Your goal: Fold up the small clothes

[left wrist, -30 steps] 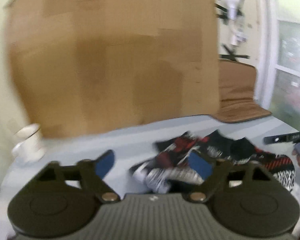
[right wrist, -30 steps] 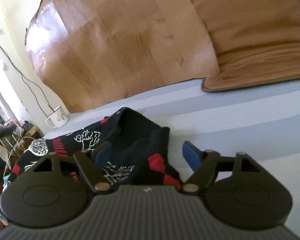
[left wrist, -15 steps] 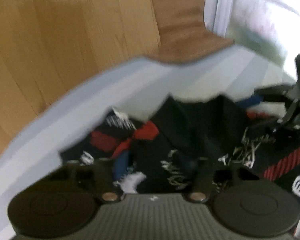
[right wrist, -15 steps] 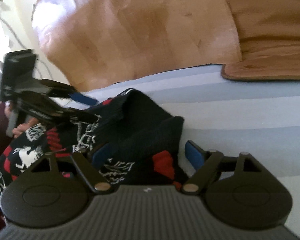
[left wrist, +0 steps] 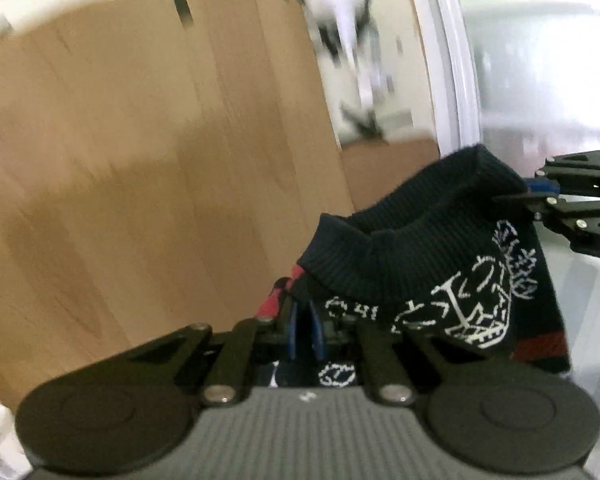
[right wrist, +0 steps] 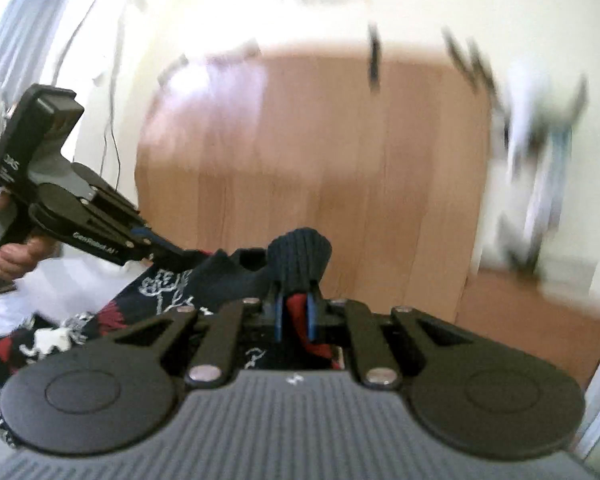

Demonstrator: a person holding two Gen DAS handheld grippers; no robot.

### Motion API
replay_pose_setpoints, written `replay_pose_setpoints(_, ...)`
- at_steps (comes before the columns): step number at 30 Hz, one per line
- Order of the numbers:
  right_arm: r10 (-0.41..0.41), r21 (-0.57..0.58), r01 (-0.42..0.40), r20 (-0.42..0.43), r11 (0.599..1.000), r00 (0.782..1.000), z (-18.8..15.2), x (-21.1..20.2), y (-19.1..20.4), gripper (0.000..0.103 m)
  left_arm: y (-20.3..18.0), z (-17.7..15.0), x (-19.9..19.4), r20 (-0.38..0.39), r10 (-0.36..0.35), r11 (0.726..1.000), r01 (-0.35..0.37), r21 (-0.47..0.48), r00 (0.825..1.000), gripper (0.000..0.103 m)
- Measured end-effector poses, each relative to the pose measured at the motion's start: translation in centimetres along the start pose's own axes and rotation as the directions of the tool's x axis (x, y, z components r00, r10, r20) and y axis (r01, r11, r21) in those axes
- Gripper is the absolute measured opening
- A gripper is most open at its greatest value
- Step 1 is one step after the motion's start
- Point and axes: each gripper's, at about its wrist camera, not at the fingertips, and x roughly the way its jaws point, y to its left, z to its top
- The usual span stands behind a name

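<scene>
Fabric of the black patterned garment [left wrist: 428, 264] hangs stretched in the air between both tools: the left gripper [left wrist: 305, 330] pinches one end, the right gripper [right wrist: 294, 316] clamps the ribbed cuff, wooden board [left wrist: 140, 160] behind

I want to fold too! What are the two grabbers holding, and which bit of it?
Both hold one black patterned garment. The left gripper pinches a red-and-black edge; the right gripper pinches the ribbed dark cuff at the opposite end.
</scene>
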Motion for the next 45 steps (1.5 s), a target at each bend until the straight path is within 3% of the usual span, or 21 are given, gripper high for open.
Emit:
replay_pose_setpoints(3,-0.038,-0.101,0.052,0.129,0.994,0.991,4.9,-1.8,1.6,0.014,0.0,1.9,-5.7,0.121,0.07,0.997,-0.067,-0.031,0.99,0.008)
replay_pose_setpoints(6,-0.073,-0.161,0.11,0.223,0.981,0.972,9.4,-2.8,2.6,0.014,0.1,3.0,-11.2,0.234,0.163,0.986,-0.149,-0.077,0.958,0.006)
replay_pose_setpoints(9,-0.085,-0.2,0.152,0.307,0.968,0.948,13.5,-4.1,3.5,0.014,-0.1,4.2,-16.5,0.343,0.266,0.963,-0.233,-0.134,0.901,0.006)
replay_pose_setpoints(12,-0.09,-0.23,0.19,0.386,0.954,0.918,16.5,-4.9,3.8,0.014,-0.9,5.3,-21.6,0.437,0.354,0.935,-0.305,-0.181,0.827,0.006)
replay_pose_setpoints(17,-0.098,-0.267,0.254,0.485,0.93,0.869,21.2,-6.4,4.9,0.013,-2.7,7.1,-27.2,0.532,0.45,0.89,-0.409,-0.202,0.717,0.006)
replay_pose_setpoints(19,-0.103,-0.268,0.264,0.496,0.926,0.863,22.6,-6.2,4.7,0.013,-3.3,8.6,-26.7,0.542,0.474,0.874,-0.446,-0.195,0.694,0.006)
replay_pose_setpoints(21,-0.104,-0.26,0.255,0.481,0.931,0.87,23.7,-5.9,4.0,0.013,-3.4,9.4,-26.3,0.533,0.517,0.846,-0.494,-0.2,0.67,0.003)
replay_pose_setpoints(23,-0.114,-0.249,0.247,0.451,0.936,0.885,23.8,-5.2,3.3,0.013,-3.2,9.6,-25.1,0.524,0.588,0.791,-0.573,-0.214,0.616,0.003)
replay_pose_setpoints(24,-0.119,-0.238,0.238,0.426,0.942,0.897,23.5,-4.6,2.8,0.013,-3.0,9.9,-24.1,0.513,0.596,0.785,-0.582,-0.211,0.618,0.003)
replay_pose_setpoints(26,-0.128,-0.2,0.215,0.374,0.956,0.918,22.7,-3.1,2.0,0.003,-1.9,10.6,-21.7,0.455,0.569,0.815,-0.541,-0.207,0.685,0.003)
replay_pose_setpoints(27,-0.145,-0.173,0.215,0.346,0.961,0.927,21.7,-1.8,1.3,0.003,-1.5,10.1,-19.7,0.413,0.555,0.829,-0.524,-0.198,0.722,0.003)
replay_pose_setpoints(28,-0.153,-0.148,0.207,0.312,0.967,0.938,20.7,-0.5,0.8,0.003,-1.3,9.9,-18.1,0.387,0.549,0.833,-0.521,-0.184,0.741,0.003)
replay_pose_setpoints(31,-0.186,-0.042,0.194,0.147,0.98,0.972,14.8,5.4,-1.6,0.003,-0.8,5.7,-12.2,0.251,0.5,0.866,-0.484,-0.126,0.829,0.008)
replay_pose_setpoints(33,-0.143,0.03,0.143,-0.004,0.989,0.99,9.2,8.3,-3.4,0.003,-0.3,0.9,-8.6,0.112,0.437,0.899,-0.429,-0.09,0.892,0.008)
replay_pose_setpoints(34,-0.119,0.061,0.125,-0.09,0.99,0.989,6.0,9.2,-4.2,0.004,-0.3,-1.8,-7.3,0.052,0.416,0.909,-0.412,-0.067,0.908,0.008)
replay_pose_setpoints(36,-0.048,0.115,0.075,-0.221,0.991,0.974,1.1,9.7,-5.3,0.006,-0.1,-6.7,-6.3,-0.066,0.366,0.928,-0.37,-0.047,0.928,0.014)
replay_pose_setpoints(38,0.015,0.162,0.034,-0.292,0.986,0.956,-3.4,8.7,-6.4,0.01,0.9,-10.2,-5.8,-0.163,0.295,0.949,-0.309,-0.068,0.941,0.03)
replay_pose_setpoints(40,0.032,0.182,0.038,-0.364,0.983,0.931,-7.5,7.2,-7.3,0.015,1.6,-14.1,-6.0,-0.256,0.226,0.956,-0.264,-0.124,0.94,0.049)
replay_pose_setpoints(42,0.036,0.222,0.066,-0.426,0.973,0.904,-10.0,6.0,-8.1,0.029,1.8,-17.0,-6.3,-0.321,0.154,0.959,-0.22,-0.178,0.934,0.058)
replay_pose_setpoints(44,0.069,0.31,0.094,-0.476,0.946,0.877,-13.4,4.8,-9.2,0.048,2.4,-18.5,-6.7,-0.352,0.108,0.955,-0.196,-0.225,0.93,0.073)
replay_pose_setpoints(45,0.081,0.346,0.107,-0.489,0.932,0.869,-13.9,4.7,-9.5,0.05,2.5,-19.4,-7.1,-0.356,0.084,0.949,-0.183,-0.256,0.931,0.083)
